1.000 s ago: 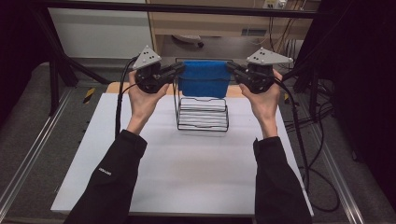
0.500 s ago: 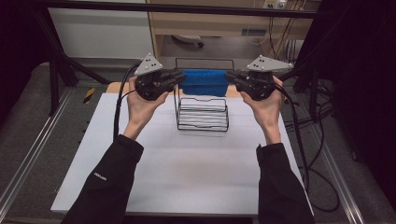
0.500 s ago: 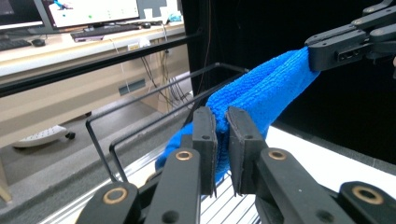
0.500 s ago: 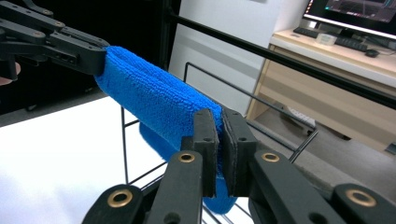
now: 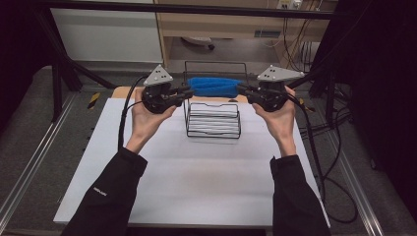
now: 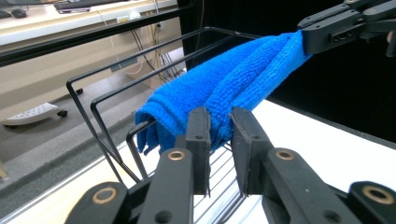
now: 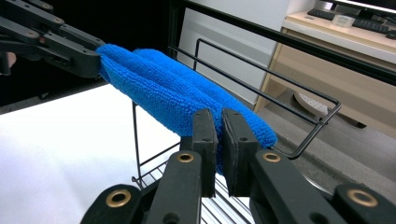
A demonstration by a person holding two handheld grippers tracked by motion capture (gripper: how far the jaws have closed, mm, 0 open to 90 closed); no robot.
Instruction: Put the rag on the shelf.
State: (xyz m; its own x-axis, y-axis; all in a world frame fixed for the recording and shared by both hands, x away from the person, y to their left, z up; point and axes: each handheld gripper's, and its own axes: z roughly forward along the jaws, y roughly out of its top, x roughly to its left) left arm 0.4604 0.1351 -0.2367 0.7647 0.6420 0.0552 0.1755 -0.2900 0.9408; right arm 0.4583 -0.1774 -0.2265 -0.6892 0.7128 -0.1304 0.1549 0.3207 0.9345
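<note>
A folded blue towel (image 5: 214, 87) is stretched level between my two grippers, over the black wire rack (image 5: 212, 125). My left gripper (image 5: 189, 92) holds its left end and my right gripper (image 5: 242, 90) holds its right end. In the left gripper view the jaws (image 6: 220, 116) have just been opening a little, and the towel (image 6: 233, 79) still fills the gap at their tips. The right gripper (image 6: 308, 37) clamps the far end there. In the right gripper view the jaws (image 7: 219, 116) stand almost together on the towel (image 7: 177, 88), with the left gripper (image 7: 91, 58) at its far end.
The rack stands at the far middle of a white tabletop (image 5: 196, 182). Its tall wire loops (image 6: 116, 93) rise just behind the towel. Cables (image 5: 319, 162) trail along the table's right side. A wooden desk (image 5: 236, 24) and dark frame bars stand beyond the table.
The towel hung as a broad blue sheet in front of the rack; it is now a narrow band held level over it. Both grippers have moved slightly farther from the person.
</note>
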